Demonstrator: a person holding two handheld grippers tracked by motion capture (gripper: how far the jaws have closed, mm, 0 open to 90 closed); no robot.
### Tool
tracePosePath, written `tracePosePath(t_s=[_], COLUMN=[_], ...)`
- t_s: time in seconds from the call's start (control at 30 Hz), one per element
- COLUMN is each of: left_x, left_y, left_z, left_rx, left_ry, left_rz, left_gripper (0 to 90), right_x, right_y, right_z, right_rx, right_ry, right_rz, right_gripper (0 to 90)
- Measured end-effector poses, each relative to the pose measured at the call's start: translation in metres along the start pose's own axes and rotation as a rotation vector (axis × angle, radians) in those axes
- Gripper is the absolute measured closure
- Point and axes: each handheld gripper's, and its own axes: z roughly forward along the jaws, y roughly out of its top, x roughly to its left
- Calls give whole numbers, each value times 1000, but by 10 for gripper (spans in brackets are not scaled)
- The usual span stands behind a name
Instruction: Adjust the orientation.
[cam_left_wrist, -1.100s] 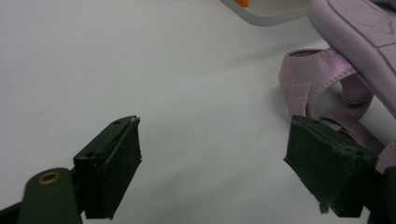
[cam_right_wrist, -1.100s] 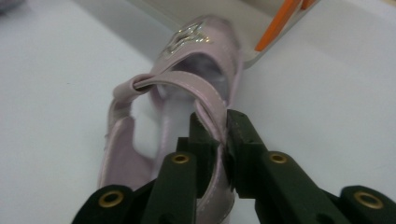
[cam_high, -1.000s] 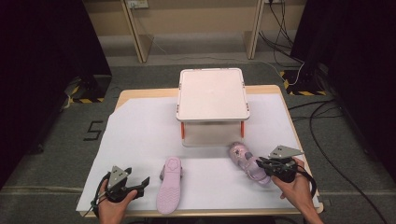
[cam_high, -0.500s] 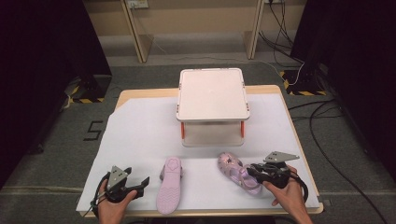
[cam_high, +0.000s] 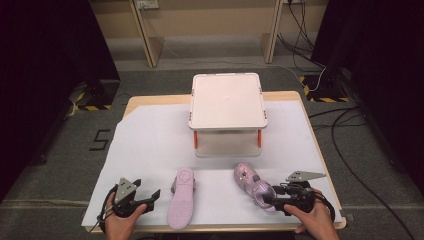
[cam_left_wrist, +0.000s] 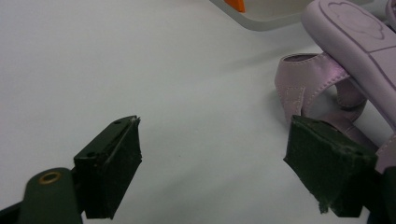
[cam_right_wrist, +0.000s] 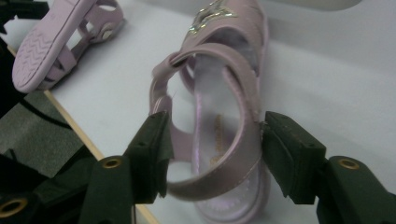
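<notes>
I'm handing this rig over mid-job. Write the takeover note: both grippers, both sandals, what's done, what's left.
Right gripper: jaws on both sides of the heel strap of the upright sandal, pads touching it; it sits sole down on the white sheet near the front edge.
Left gripper: open, holding nothing, low over the sheet beside the overturned sandal, which lies sole up.
Done: right grip set on the strap.
Left: probably place the upright sandal, perhaps at the white stand behind; then turn over and place the other. The end spot is a guess.
</notes>
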Motion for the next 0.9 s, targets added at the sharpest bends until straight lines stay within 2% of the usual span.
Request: tracePosePath(t_s=[0.07, 0.1, 0.17, 0.23, 0.27, 0.3, 0.47, 0.57, 0.63, 0.67, 0.7, 0.77, 0.83, 0.9], left_x=[-1, -1, -1, -1, -1, -1, -1, 0, 0, 0, 0, 0, -1, -1], left_y=[0, 0, 0, 0, 0, 0, 0, 0, 0, 0, 0, 0, 1, 1], left_z=[0, 0, 1, 1, 1, 1, 1, 2, 2, 2, 2, 3, 3, 4], left_rx=[-1, 0, 0, -1, -1, 1, 1, 1, 2, 2, 5, 1, 4, 8], left_ry=[1, 0, -1, -2, -2, -4, -4, -4, -3, -3, -1, -2, -2, -4], left_rz=[0, 3, 4, 4, 4, 2, 4, -1, -3, -3, -4, -5, 0, -1], left_gripper=[177, 177, 177, 177, 177, 177, 177, 177, 177, 177, 177, 177, 177, 177], right_x=[1, 1, 1, 1, 1, 2, 4, 6, 7, 7, 8, 9, 9, 8], right_y=[-2, -2, 0, 3, 3, 5, 8, 10, 12, 12, 14, 14, 17, 18], right_z=[-1, -2, -4, -6, -6, -7, -3, 0, 1, 1, 3, 4, 11, 14], right_rx=[3, -11, -34, -59, -59, -73, -78, -72, -69, -69, -71, -65, -48, -42], right_ry=[-6, -30, -71, -92, -92, -120, -145, -162, -157, -157, -164, -166, -169, -166], right_rz=[-33, -58, -140, -196, -196, -286, -429, -488, -519, -519, -562, -571, -611, -624], right_gripper=[402, 396, 395, 393, 393, 401, 434, 443, 450, 450, 455, 455, 462, 464])
